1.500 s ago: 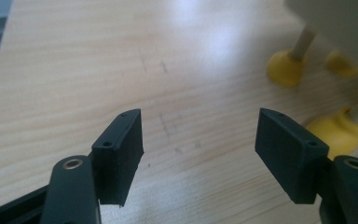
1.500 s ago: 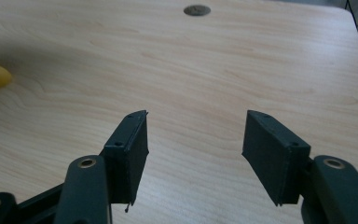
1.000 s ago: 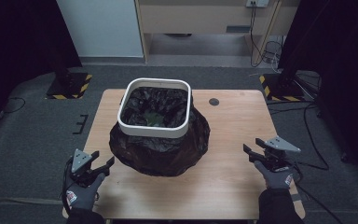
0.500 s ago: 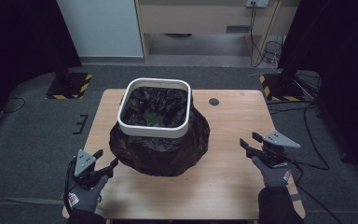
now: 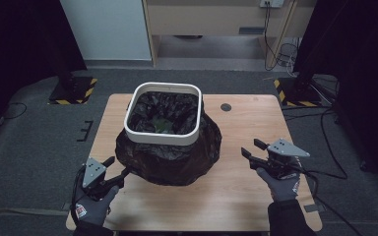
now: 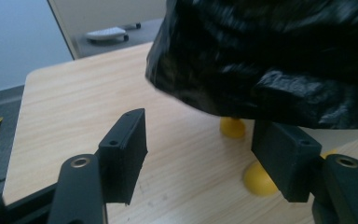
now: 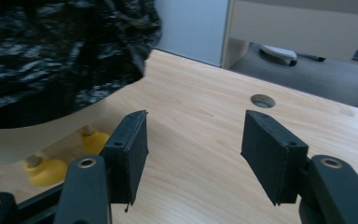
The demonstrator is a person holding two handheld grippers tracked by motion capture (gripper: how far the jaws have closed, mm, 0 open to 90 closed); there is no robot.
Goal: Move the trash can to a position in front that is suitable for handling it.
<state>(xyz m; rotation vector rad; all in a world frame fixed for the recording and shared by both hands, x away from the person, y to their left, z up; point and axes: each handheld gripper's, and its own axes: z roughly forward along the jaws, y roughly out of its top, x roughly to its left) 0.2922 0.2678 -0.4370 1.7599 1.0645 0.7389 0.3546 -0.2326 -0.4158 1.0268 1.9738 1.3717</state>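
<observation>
Crinkled glossy black bag (image 5: 170,157) over a rounded-square white bin (image 5: 163,136), both hand-held grippers (image 5: 119,168) (image 5: 252,149) spread, empty.

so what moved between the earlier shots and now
The left gripper moved in to the hanging edge of the black plastic bag, its jaws closing slightly, nothing gripped. The right gripper moved up and inward, open and empty. The white square bin and wooden table stayed put.

a: where are the grippers?
b: left gripper (image 5: 119,172) at seven o'clock, jaws apart, just closing a little, nothing pinched; right gripper (image 5: 252,153) at four o'clock, jaws wide, empty.
a: hands?
b: gloved, gripping from below.
</observation>
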